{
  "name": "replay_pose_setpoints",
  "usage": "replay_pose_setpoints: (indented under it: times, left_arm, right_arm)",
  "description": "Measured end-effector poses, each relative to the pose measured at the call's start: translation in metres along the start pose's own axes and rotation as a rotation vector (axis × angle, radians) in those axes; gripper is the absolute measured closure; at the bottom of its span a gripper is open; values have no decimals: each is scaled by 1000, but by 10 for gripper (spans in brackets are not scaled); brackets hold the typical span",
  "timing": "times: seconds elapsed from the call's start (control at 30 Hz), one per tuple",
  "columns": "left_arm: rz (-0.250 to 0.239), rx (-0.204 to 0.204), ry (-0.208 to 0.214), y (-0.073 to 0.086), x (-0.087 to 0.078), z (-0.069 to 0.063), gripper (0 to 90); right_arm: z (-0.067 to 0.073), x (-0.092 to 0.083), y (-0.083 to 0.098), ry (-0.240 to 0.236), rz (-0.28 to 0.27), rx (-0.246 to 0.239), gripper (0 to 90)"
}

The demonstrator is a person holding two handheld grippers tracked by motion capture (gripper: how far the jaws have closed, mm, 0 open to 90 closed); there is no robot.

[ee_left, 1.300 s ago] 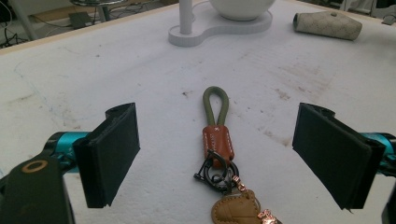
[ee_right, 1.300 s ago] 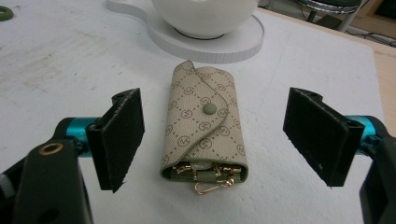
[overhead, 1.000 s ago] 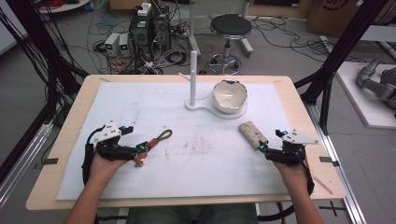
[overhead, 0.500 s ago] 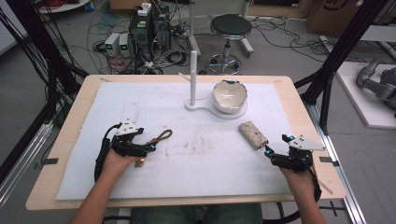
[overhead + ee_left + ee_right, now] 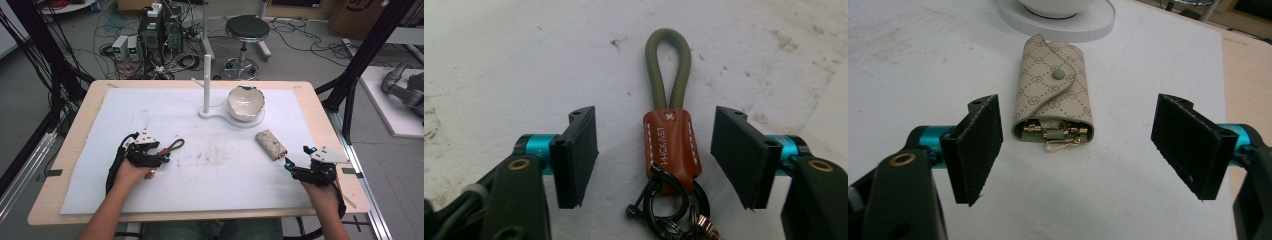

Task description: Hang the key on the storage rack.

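Near us, our left gripper point(image 5: 656, 162) straddles a keychain point(image 5: 672, 145) lying on the white mat point(image 5: 100, 195); its jaws have just been closing but stand clear of the brown leather tab. The left gripper view reveals stitching, black rings and an olive cord loop. Our right gripper point(image 5: 1075, 150) hangs wide apart before a beige key pouch point(image 5: 1053, 90), whose gold hooks show in its own view. Farther off, the high view adds a white bowl point(image 5: 245, 102) on a stand point(image 5: 206, 82).
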State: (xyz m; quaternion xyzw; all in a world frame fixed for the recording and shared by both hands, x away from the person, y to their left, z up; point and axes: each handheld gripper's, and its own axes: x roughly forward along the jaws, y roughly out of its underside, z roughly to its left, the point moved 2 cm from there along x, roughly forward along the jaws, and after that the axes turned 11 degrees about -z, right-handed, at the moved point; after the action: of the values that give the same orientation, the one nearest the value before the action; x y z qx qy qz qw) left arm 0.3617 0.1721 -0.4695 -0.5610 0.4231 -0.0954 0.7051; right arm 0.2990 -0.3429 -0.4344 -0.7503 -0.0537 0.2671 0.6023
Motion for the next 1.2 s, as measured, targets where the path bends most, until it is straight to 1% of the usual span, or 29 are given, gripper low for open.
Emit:
replay_pose_setpoints:
  times: [0.07, 0.2, 0.23, 0.27, 0.3, 0.33, 0.37, 0.47, 0.5, 0.53, 0.63, 0.67, 0.7, 0.77, 0.8, 0.83, 0.87, 0.9, 0.97, 1.0, 1.03, 1.1, 1.2]
  left_arm:
    - [2, -18, 4, 0, -1, 1, 401]
    - [1, -32, 2, 0, -1, 0, 417]
    - [2, -36, -2, 0, -2, 0, 458]
    - [3, -34, -3, 0, -3, 1, 458]
    - [3, -37, -3, 0, -4, 2, 498]
    - [5, -39, -2, 1, -5, 3, 559]
    - [2, -45, -5, 1, -5, 2, 576]
    - [3, -35, -10, 1, -6, 2, 616]
    - [3, -35, -10, 1, -6, 2, 639]
    - [1, -25, -8, 1, -6, 1, 668]
    - [-2, -31, 2, 1, -6, 1, 687]
    - [-17, -62, 23, 2, -7, 5, 693]
    - [-17, -62, 23, 2, -7, 5, 698]
    - [-26, -84, 28, 3, -8, 7, 701]
    - [-29, -84, 28, 2, -9, 7, 703]
    - [-44, -64, 20, 0, -11, 5, 703]
    - [-55, -59, 19, -1, -13, 4, 703]
    - [-55, -59, 19, -1, -13, 4, 704]
    - [-66, -40, 17, -6, -16, 2, 704]
    - [-88, -28, 12, -12, -20, 0, 704]
    - [-88, -28, 12, -12, -20, 0, 704]
    - [-108, 7, -8, -22, -26, -2, 704]
    - [-128, 10, -12, -29, -30, -3, 704]
  right_arm:
    - [1, 1, 0, -5, 3, -4, 209]
    - [2, 1, 0, -6, 3, -5, 209]
    - [2, 2, -1, -7, 3, -4, 209]
    - [2, 2, -1, -7, 3, -4, 209]
    - [2, 2, -1, -7, 2, -7, 209]
    - [2, 2, -1, -8, 2, -10, 209]
    - [2, 2, -1, -8, 3, -9, 209]
    - [3, 2, -1, -9, 3, -4, 209]
    - [3, 2, -1, -10, 5, -4, 209]
    - [3, 3, -1, -11, 5, -6, 209]
    - [3, 3, -1, -13, 5, -8, 209]
    - [4, 3, -1, -14, 7, -5, 209]
    - [4, 3, -1, -15, 6, -6, 209]
    - [4, 3, -1, -15, 5, -7, 209]
    - [4, 4, -1, -17, 3, -7, 209]
    - [4, 4, -1, -17, 2, -7, 209]
    - [4, 4, -1, -18, 3, -8, 209]
    - [4, 4, -2, -18, 4, -9, 209]
    - [4, 5, -2, -20, 3, -8, 209]
    - [5, 5, -2, -22, 5, -9, 209]
    - [5, 5, -2, -22, 5, -9, 209]
    - [6, 7, -3, -26, 3, -13, 209]
    - [7, 8, -4, -28, 1, -15, 209]
